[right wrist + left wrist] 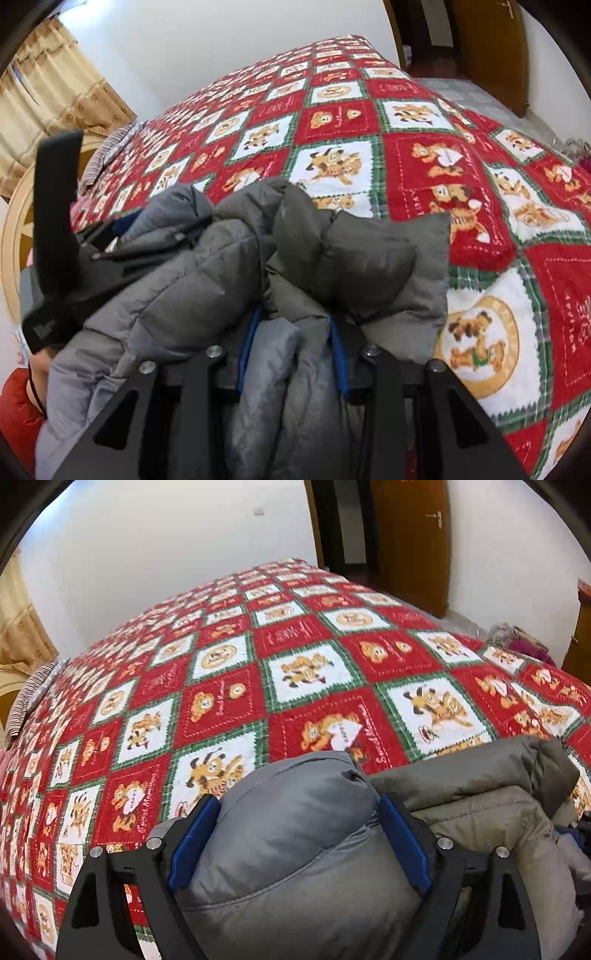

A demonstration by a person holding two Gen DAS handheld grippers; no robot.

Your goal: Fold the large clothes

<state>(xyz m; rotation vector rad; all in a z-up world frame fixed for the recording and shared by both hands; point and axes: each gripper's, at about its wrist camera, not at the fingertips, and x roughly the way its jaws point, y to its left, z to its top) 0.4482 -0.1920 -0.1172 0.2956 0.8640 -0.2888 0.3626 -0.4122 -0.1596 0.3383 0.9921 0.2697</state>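
Observation:
A grey padded down jacket [295, 834] is held up over the near edge of a bed. My left gripper [297, 805] has its blue pads [192, 834] clamped on a thick puffy fold of the jacket. The rest of the jacket bunches to the right [480, 794]. In the right wrist view, my right gripper [291, 332] is shut on another fold of the jacket [280, 369], and the jacket's bulk [258, 240] hangs over and in front of the fingers, hiding the tips. The left gripper's black body [55, 221] shows at the left.
The bed has a red, white and green checked cover with bear prints [295, 664] [406, 129]. A striped cloth [29, 698] lies at the bed's far left. Wooden doors [410, 542] stand behind. Curtains [48, 110] hang at left. Clothes [517, 642] lie at right.

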